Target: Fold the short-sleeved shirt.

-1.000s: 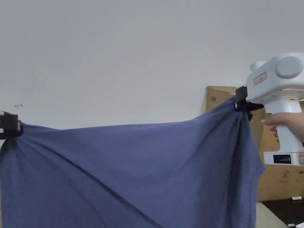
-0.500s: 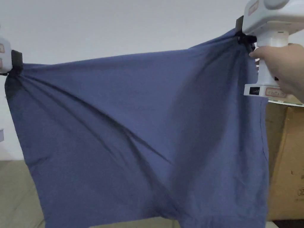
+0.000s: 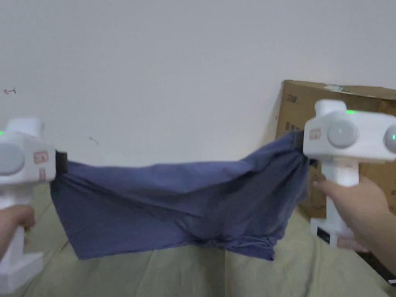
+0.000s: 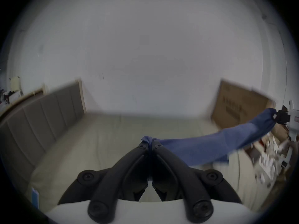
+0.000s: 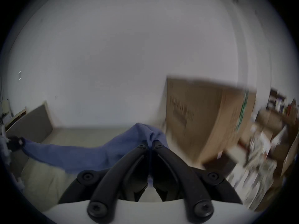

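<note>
Above the tan bed hangs one blue shirt, stretched between two grippers. Its bottom edge droops down and touches the bed near the middle, as far as the head view shows.

The left gripper is white with black jaws. One hand holds its handle at the left edge of the head view. In the left gripper view the two jaws of this gripper are pressed together with a small bunch of blue cloth pinched between them. The cloth runs off to the right toward the other gripper, which holds the far corner.

The right gripper is white too, with two green lights on its body. One hand grips its handle. It sits a bit higher than the left one, so the top edge of the shirt slopes up to the right. In the right gripper view its own two jaws are closed tight on a lump of the blue cloth, and the shirt trails off left to the other gripper.

One big brown cardboard box stands behind the right gripper, against the white wall. One grey padded headboard stands along the left side of the bed. The pictures are a little blurry.
</note>
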`<action>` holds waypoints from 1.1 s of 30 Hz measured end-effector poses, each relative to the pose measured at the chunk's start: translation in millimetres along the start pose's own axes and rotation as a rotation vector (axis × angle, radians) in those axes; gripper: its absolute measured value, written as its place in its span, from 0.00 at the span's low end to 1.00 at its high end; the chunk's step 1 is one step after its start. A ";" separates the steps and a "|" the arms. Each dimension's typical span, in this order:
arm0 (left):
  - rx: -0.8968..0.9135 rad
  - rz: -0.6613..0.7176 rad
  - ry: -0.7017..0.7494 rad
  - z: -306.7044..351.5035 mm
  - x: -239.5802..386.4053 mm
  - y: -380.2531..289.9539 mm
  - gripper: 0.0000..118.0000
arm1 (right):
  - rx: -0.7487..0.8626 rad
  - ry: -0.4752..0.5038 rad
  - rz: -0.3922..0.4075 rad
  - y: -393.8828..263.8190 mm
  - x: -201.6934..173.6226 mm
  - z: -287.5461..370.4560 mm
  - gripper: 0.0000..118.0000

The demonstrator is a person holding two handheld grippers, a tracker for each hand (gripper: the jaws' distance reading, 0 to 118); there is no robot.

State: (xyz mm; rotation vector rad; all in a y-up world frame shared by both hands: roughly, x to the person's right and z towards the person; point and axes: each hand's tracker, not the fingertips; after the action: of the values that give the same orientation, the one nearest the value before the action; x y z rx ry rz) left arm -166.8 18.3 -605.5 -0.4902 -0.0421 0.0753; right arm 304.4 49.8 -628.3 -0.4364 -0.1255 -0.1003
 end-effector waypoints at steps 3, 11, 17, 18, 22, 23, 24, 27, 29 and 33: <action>-0.247 -0.039 -0.111 -15.0 -0.5 -110.0 0.01 | -0.273 0.012 0.043 -132.6 19.0 -4.9 0.02; -0.495 -0.091 -0.145 43.7 -40.2 -271.3 0.01 | -0.584 0.105 0.196 -319.4 80.3 85.5 0.02; -0.500 -0.227 -0.156 106.1 -67.1 -282.9 0.01 | -0.590 0.166 0.242 -323.9 120.9 156.8 0.02; -0.513 -0.253 -0.157 113.2 -70.2 -285.0 0.01 | -0.597 0.169 0.256 -323.8 124.2 166.3 0.02; -0.546 -0.253 -0.167 137.9 -76.0 -295.3 0.01 | -0.656 0.189 0.246 -330.5 134.8 185.2 0.02; -0.559 -0.242 -0.177 141.7 -79.3 -296.8 0.01 | -0.688 0.211 0.235 -332.6 134.9 188.4 0.02; -0.570 -0.243 -0.180 144.2 -81.4 -297.9 0.01 | -0.705 0.214 0.243 -334.4 134.1 190.9 0.02; -0.595 -0.265 -0.188 145.0 -82.3 -301.8 0.01 | -0.760 0.203 0.256 -339.9 129.6 188.9 0.02; -0.607 -0.258 -0.178 141.3 -80.1 -299.5 0.03 | -0.768 0.181 0.254 -338.1 122.3 184.9 0.02; -0.681 -0.195 -0.181 139.9 -82.7 -288.6 0.80 | -0.776 0.115 0.228 -327.2 117.6 185.6 0.74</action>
State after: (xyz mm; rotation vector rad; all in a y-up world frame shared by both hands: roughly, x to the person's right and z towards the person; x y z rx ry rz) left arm -239.4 -176.7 -347.9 -1.1556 -0.2991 -0.0911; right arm 361.6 -174.2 -309.0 -1.2131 0.0852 0.0565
